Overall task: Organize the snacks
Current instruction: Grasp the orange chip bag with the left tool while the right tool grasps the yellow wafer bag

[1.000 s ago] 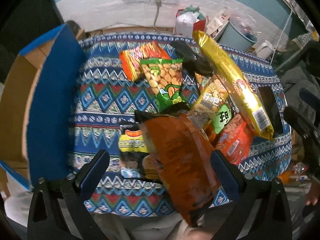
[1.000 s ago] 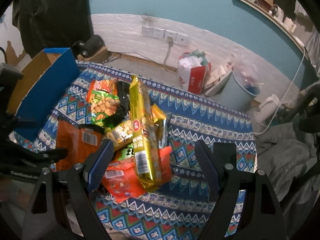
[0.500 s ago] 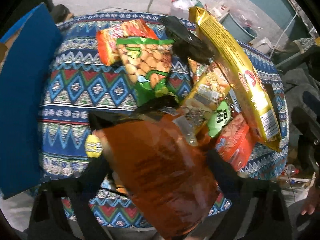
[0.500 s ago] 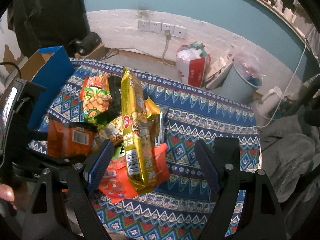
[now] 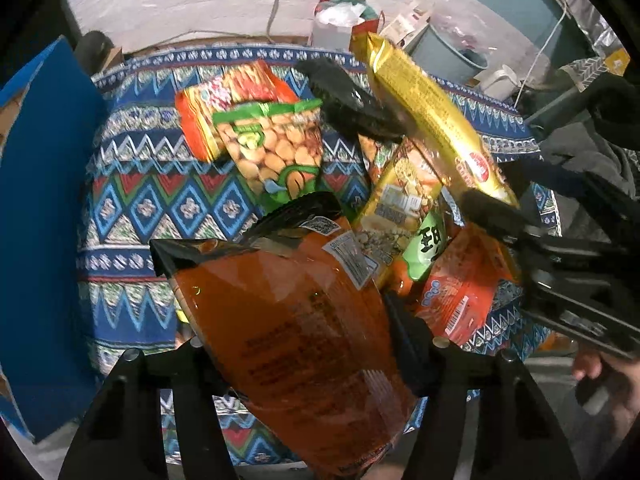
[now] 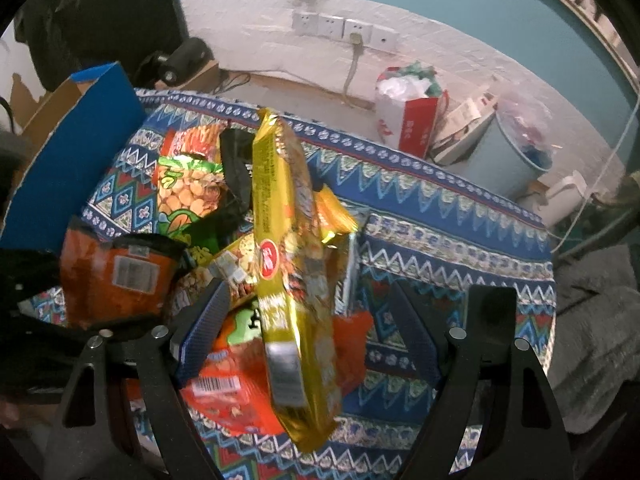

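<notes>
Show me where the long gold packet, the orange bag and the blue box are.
Gold packet (image 6: 294, 280), right wrist view, middle of its face.
Orange bag (image 5: 304, 344), left wrist view, its back panel.
Blue box (image 6: 76, 164), right wrist view, blue outer wall.

Right tongs gape open around a long gold snack pack atop the snack pile.

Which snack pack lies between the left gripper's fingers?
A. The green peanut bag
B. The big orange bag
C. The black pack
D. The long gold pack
B: in the left wrist view the orange bag fills the gap of the left gripper, whose jaws are closing.
</notes>
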A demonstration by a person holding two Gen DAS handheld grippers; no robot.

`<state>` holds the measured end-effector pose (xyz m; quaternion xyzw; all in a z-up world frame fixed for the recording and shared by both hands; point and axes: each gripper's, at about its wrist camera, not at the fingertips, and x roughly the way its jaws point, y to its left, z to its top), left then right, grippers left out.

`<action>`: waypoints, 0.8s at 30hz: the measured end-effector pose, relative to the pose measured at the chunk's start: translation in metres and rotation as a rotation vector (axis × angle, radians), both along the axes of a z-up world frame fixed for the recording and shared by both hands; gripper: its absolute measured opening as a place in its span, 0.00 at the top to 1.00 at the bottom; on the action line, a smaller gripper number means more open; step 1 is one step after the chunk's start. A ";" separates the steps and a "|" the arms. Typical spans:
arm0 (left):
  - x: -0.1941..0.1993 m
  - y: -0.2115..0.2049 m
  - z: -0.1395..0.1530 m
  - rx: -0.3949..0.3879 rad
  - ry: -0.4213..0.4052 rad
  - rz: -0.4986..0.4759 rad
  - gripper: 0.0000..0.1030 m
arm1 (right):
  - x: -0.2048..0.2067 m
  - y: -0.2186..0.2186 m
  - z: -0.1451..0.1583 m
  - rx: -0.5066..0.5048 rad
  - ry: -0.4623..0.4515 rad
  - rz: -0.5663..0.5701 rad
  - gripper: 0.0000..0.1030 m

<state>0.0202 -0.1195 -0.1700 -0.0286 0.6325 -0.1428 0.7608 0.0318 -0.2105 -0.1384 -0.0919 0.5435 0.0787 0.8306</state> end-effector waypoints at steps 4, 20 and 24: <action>0.005 0.015 0.013 -0.018 -0.021 -0.003 0.39 | 0.012 0.005 -0.013 -0.011 0.020 0.013 0.23; 0.025 0.046 0.060 0.077 -0.220 -0.028 0.39 | 0.018 0.009 -0.011 0.024 0.004 0.008 0.74; 0.026 0.051 0.068 0.092 -0.244 -0.028 0.39 | 0.015 0.007 -0.001 0.038 -0.019 -0.005 0.74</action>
